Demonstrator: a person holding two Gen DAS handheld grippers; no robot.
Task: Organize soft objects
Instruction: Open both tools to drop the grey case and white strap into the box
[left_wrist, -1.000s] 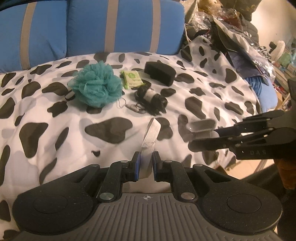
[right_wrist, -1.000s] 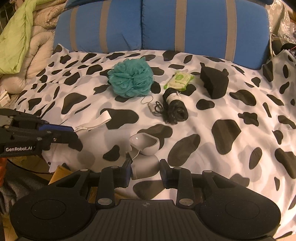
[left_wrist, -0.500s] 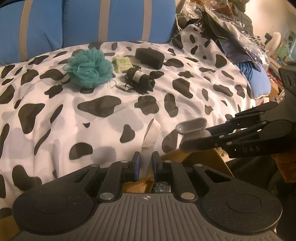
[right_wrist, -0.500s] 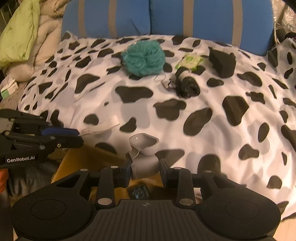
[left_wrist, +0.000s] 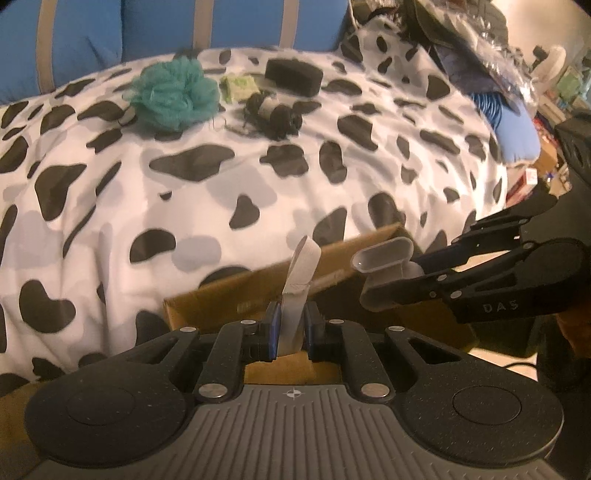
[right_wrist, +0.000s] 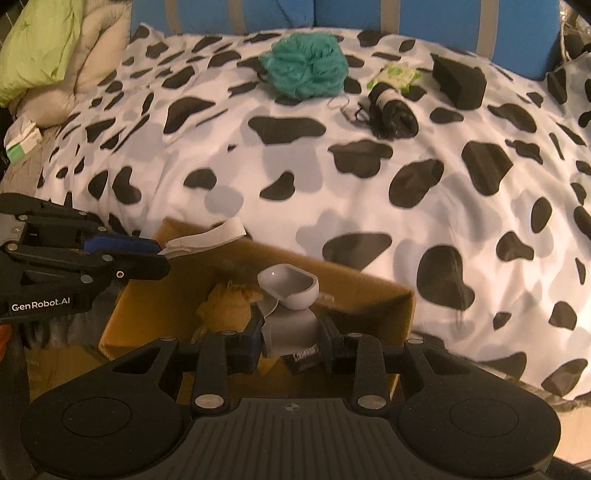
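The left gripper has its jaws clamped on a white strap, which stands up out of the jaws with its free end leaning forward. The right gripper has its jaws clamped on a grey soft cup, open mouth facing up and forward. Both held items hang over a cardboard box directly below and just ahead of the jaws; the box sits against the edge of the bed. Inside it, left of the right jaws, lies a yellowish crumpled item; what it is cannot be told.

Judgement: the step in hand is dropping both pieces into the box. It should go well if each pair of jaws is lowered inside the box walls before parting, since the strap's free end lies over the box's far rim and could catch on it. Releasing one at a time seems wise.

Well beyond the jaws on the bed lie a teal sponge, a green packet, a black bundle and a black block.
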